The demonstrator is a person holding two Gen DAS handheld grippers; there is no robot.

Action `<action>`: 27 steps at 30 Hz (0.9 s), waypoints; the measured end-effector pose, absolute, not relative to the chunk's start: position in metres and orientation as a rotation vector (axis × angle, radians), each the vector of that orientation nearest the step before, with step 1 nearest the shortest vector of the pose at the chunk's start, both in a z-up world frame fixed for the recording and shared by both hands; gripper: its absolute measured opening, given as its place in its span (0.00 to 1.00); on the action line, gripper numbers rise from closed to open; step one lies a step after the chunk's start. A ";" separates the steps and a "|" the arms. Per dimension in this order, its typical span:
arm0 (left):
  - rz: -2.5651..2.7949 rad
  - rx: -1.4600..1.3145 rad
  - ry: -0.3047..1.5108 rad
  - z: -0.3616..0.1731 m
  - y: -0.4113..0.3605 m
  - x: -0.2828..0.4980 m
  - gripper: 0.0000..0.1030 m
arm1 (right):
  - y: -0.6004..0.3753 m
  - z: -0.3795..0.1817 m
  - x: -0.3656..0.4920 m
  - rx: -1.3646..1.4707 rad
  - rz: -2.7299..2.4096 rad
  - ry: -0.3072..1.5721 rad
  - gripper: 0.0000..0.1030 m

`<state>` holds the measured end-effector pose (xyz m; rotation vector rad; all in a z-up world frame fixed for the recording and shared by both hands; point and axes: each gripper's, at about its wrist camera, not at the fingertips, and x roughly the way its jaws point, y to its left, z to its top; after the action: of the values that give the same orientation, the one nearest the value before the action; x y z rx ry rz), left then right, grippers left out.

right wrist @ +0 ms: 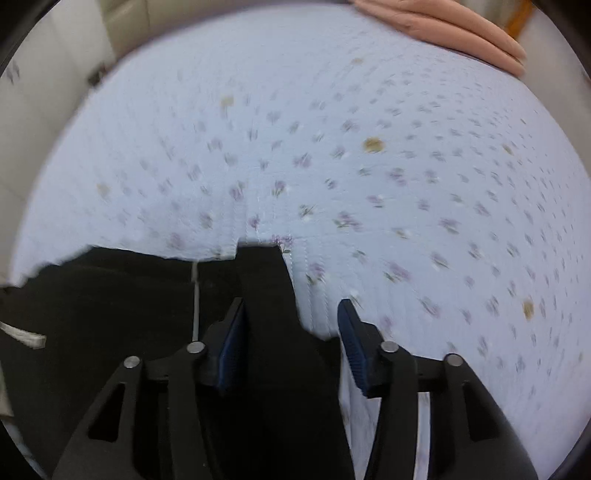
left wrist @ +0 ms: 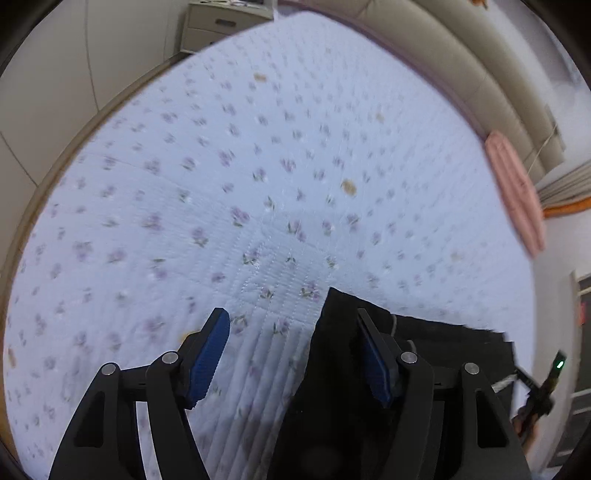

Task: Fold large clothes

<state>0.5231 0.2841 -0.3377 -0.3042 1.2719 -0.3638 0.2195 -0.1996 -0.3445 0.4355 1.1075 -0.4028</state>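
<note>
A black garment [left wrist: 332, 369] lies on a pale blue floral quilt [left wrist: 258, 166]. In the left wrist view its left edge runs up between the fingers of my left gripper [left wrist: 291, 328], which is open. The cloth passes under the right finger [left wrist: 373, 365]. In the right wrist view the same black garment [right wrist: 266, 295] fills the lower left, a corner reaching between the open fingers of my right gripper [right wrist: 291, 317]. A thin white cord [right wrist: 195, 295] lies on the garment.
A pink folded cloth [left wrist: 517, 192] lies at the quilt's far right edge, and shows at the top of the right wrist view [right wrist: 443, 22]. A beige padded headboard [left wrist: 443, 74] and a small cabinet [left wrist: 221, 26] stand beyond the bed. The other gripper [left wrist: 543, 387] shows at far right.
</note>
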 end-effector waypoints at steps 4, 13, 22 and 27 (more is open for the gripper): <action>-0.351 -0.408 1.230 -0.313 0.316 0.517 0.67 | -0.185 -0.302 0.177 0.430 -0.412 1.016 0.63; -0.410 -0.085 1.107 -0.246 0.265 0.405 0.67 | -0.062 -0.243 0.132 0.306 -0.187 1.018 0.63; -0.488 0.104 1.070 -0.281 0.163 0.271 0.67 | 0.002 -0.283 0.154 0.294 -0.134 1.085 0.64; -0.453 0.063 1.220 -0.345 0.153 0.272 0.69 | 0.014 -0.329 0.147 0.198 -0.127 1.064 0.65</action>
<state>0.2724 0.1526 -0.3445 0.0632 1.2198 -0.4526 0.1468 0.0137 -0.3287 0.1985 1.0640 -0.1269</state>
